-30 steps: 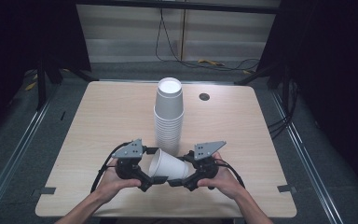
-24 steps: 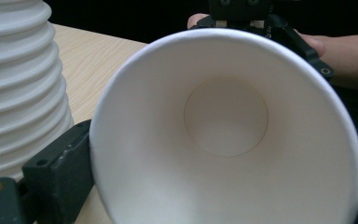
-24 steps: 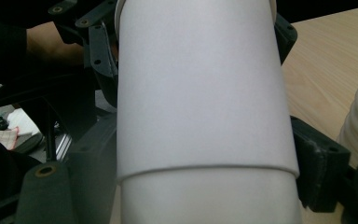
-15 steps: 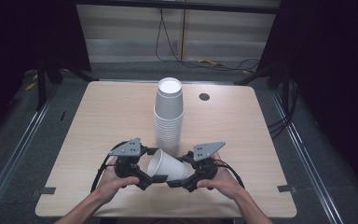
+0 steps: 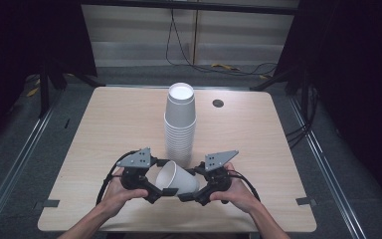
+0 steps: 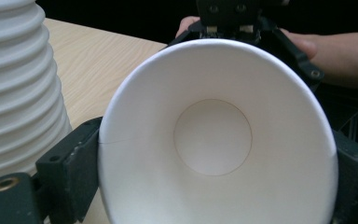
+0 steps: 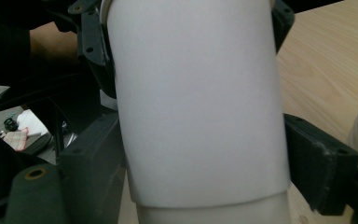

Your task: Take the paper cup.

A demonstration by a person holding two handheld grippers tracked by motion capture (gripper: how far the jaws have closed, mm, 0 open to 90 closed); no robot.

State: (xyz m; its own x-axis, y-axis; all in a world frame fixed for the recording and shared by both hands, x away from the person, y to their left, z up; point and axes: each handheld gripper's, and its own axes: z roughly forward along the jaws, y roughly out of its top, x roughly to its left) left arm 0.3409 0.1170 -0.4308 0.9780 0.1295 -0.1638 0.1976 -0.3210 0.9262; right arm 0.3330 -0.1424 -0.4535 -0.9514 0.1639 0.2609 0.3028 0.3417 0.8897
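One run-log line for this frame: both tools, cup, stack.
left tool: jaws just closing around paper cup rim | right tool: gripping cup's base end | cup: sideways above table | cup stack: upright behind

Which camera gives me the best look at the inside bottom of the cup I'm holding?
The left gripper view: it looks straight into the cup at its round base. The high view shows the cup sideways; the right gripper view shows its outer wall.

Pretty plain setup: a light wooden table (image 5: 114, 129) with rounded corners and a small round cable hole (image 5: 218, 103) near the far edge. It sits on grey carpet (image 5: 338, 164) with metal floor rails (image 5: 10, 174) down both sides. Pale wall panels (image 5: 129, 35) behind, black cables (image 5: 194, 62) trailing down them, dark curtains (image 5: 348, 50) left and right.
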